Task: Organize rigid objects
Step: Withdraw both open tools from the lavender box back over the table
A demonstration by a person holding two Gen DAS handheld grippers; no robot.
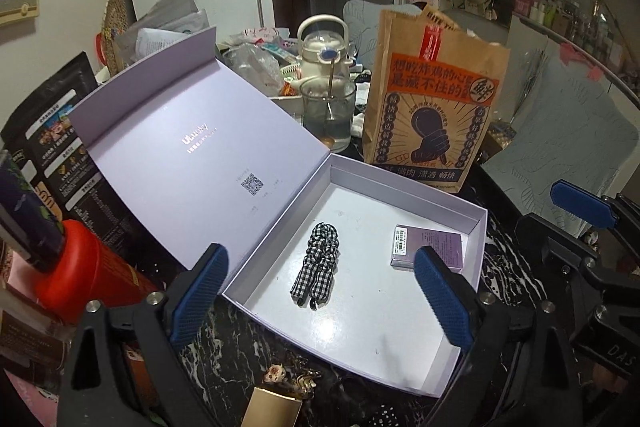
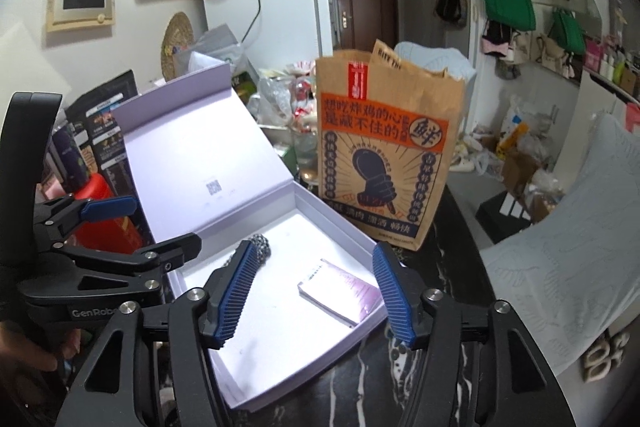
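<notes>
An open pale lilac box (image 1: 404, 183) lies on the dark marble table, its lid (image 1: 192, 147) standing up at the left. Inside it lie a black-and-white checked hair tie (image 1: 318, 263) and a small purple carton (image 1: 430, 245). My left gripper (image 1: 320, 255) hovers open over the box, holding nothing. The right gripper (image 2: 315, 249) is also open above the box (image 2: 332, 215). The purple carton (image 2: 340, 293) lies flat below its fingers, untouched. The hair tie (image 2: 262, 249) peeks out behind its left finger. Each gripper shows in the other's view: right (image 1: 580, 205), left (image 2: 160, 225).
A brown paper bag (image 1: 432, 111) stands just behind the box, with a glass holding a spoon (image 1: 328, 115) and a white kettle (image 1: 324, 47) beside it. A red bottle (image 1: 80, 275) and dark packets crowd the left. A gold item (image 1: 276, 407) lies at the near edge.
</notes>
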